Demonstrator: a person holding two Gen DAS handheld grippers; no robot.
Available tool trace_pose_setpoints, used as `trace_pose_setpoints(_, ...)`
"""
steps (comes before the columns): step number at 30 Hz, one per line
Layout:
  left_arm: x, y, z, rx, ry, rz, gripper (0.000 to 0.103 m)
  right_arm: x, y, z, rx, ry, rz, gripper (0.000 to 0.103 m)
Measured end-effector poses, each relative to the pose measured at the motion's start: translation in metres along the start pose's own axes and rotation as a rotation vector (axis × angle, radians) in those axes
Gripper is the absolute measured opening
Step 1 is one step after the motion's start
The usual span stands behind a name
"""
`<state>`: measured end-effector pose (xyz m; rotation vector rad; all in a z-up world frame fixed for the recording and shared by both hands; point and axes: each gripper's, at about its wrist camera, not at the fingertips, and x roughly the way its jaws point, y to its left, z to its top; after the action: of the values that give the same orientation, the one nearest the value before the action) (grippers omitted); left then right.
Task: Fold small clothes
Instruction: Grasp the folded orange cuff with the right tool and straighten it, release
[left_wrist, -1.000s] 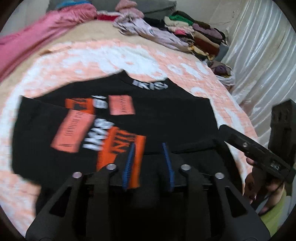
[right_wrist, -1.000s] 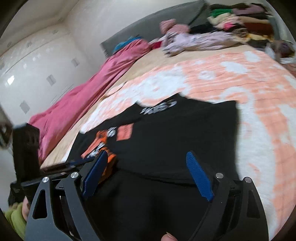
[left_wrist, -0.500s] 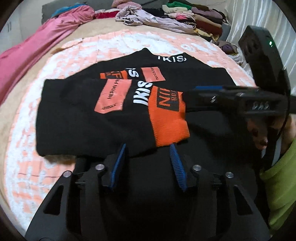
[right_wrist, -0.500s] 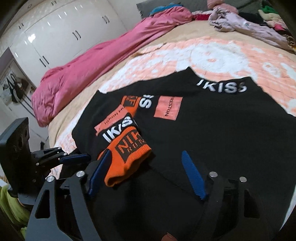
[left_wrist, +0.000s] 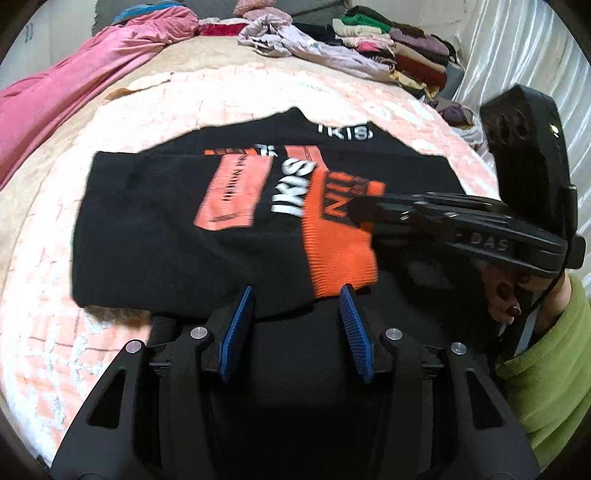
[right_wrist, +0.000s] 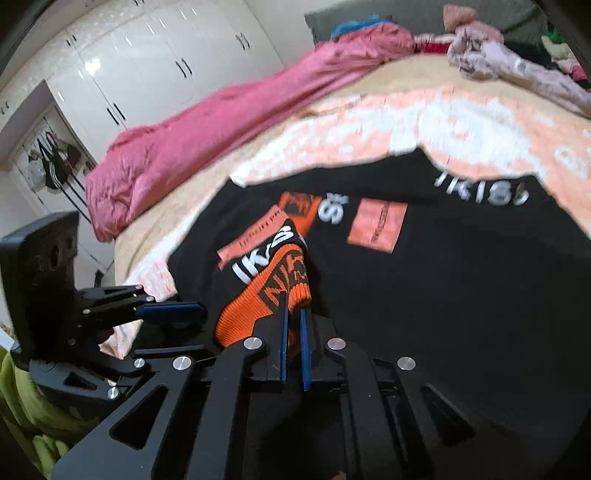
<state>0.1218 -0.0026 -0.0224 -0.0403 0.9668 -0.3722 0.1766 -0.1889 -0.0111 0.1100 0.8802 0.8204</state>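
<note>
One black sweater (left_wrist: 155, 221), two grippers

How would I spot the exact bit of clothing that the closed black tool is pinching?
Start at the peach and white patterned bedspread, where a black sweater with white lettering and orange patches lies spread out. One sleeve is folded across its front and ends in a ribbed orange cuff. The right gripper has just closed on that cuff, the only ribbed, solid orange part.

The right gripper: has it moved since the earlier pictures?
Yes. The right gripper moved left onto the orange cuff of the black sweater; its jaws have just closed on it.
</note>
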Motion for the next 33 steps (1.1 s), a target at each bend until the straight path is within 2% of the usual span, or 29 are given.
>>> trace_pose_setpoints(6,-0.016,0.009,0.01,-0.033,-0.04,0.002,0.044,-0.046,-0.008,0.013,0.016,-0.139,-0.085,0.005)
trace_pose_setpoints(10,-0.02,0.014,0.015,-0.048,-0.05,0.008,0.044,-0.076,-0.027,0.015,0.028,-0.196,-0.214,0.005)
trace_pose_setpoints(16,-0.015,0.023,0.028,-0.081,-0.053,0.031,0.044,-0.098,-0.078,0.0,0.139,-0.186,-0.371,0.005)
trace_pose_setpoints(19,-0.01,0.028,0.036,-0.093,-0.045,0.05,0.044,-0.098,-0.096,-0.009,0.184,-0.162,-0.421,0.005)
trace_pose_setpoints(25,0.0,0.024,0.054,-0.081,-0.043,0.067,0.044,-0.095,-0.109,-0.016,0.225,-0.137,-0.463,0.005)
trace_pose_setpoints(30,0.024,0.007,0.077,-0.025,-0.026,0.064,0.044,-0.097,-0.107,-0.016,0.221,-0.141,-0.493,0.005)
trace_pose_setpoints(33,0.051,0.006,0.081,-0.012,0.024,0.09,0.044,-0.098,-0.109,-0.017,0.22,-0.137,-0.509,0.005)
